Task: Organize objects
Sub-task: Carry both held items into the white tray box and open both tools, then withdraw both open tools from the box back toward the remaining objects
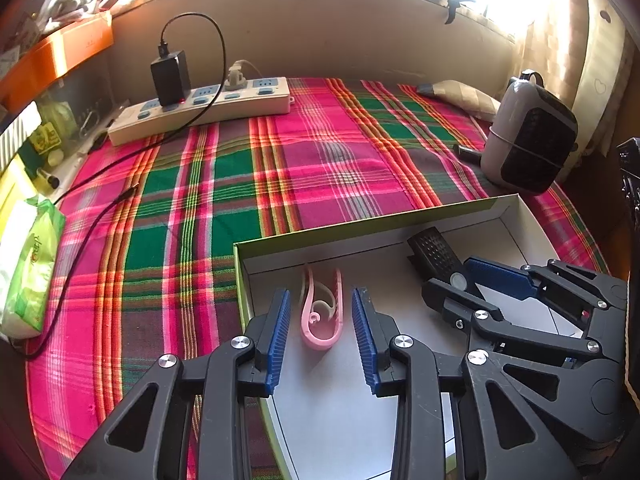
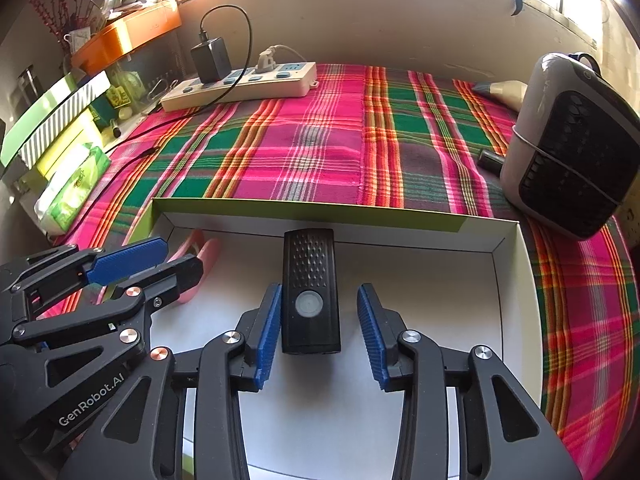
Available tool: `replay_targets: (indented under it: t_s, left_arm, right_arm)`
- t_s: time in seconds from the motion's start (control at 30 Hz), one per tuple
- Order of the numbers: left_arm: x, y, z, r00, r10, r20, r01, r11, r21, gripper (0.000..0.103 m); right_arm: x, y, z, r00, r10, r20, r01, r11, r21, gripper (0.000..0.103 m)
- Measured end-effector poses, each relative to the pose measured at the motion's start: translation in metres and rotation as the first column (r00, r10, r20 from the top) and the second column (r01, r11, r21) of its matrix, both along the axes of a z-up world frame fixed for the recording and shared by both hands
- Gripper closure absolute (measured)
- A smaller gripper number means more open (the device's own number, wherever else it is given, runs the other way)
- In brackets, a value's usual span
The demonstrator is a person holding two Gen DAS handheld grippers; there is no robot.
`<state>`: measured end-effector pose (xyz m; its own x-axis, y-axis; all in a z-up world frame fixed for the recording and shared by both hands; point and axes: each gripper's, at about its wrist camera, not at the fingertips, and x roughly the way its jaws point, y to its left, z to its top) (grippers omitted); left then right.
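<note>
Both jaws stood open, clear of the pink plastic clip (image 1: pixel 322 312) and black ribbed remote (image 2: pixel 310 292), each apparently just released inside the shallow white cardboard box (image 2: pixel 510 280).

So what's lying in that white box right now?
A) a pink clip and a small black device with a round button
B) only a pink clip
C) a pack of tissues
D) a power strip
A: the pink clip and the black device both lie on the floor of the white box, each between an open pair of jaws, while everything else sits outside on the plaid cloth.
</note>
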<state>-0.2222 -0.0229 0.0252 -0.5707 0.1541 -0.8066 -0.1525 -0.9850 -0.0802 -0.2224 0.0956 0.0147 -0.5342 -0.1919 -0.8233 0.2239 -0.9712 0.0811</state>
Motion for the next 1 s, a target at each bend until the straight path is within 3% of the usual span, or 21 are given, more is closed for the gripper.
replay_targets:
  t_s: [0.43, 1.0]
  left_arm:
    - [0.016, -0.004, 0.009, 0.999, 0.02, -0.025, -0.02, 1.0, 0.003, 0.066]
    - [0.065, -0.019, 0.026, 0.993, 0.067, -0.099, -0.065, 0.998, 0.017, 0.066]
  right_arm:
    - [0.014, 0.003, 0.008, 1.0, -0.004, -0.023, 0.004, 1.0, -0.013, 0.059]
    - [0.061, 0.013, 0.023, 0.997, -0.005, -0.083, 0.003, 1.0, -0.024, 0.059]
